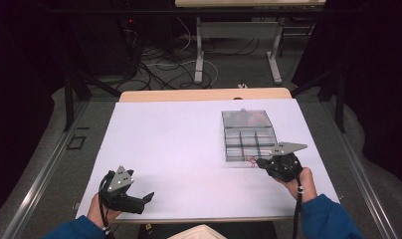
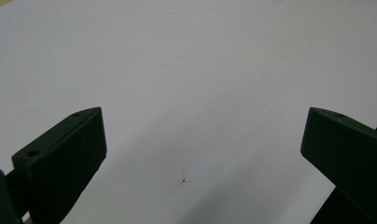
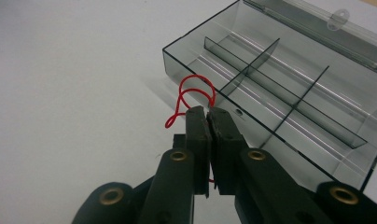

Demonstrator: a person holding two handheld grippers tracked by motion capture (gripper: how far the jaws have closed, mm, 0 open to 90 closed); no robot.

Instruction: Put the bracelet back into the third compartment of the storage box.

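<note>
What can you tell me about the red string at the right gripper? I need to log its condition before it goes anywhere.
The red string is a thin, bright red cord, limp and curled into a couple of loose loops. The right gripper has its jaws shut on one part of it; the loops stick out past the jaw tips. It lies beside the near corner of the clear compartment box, outside it, over the white table cover. Its ends are hidden.
</note>
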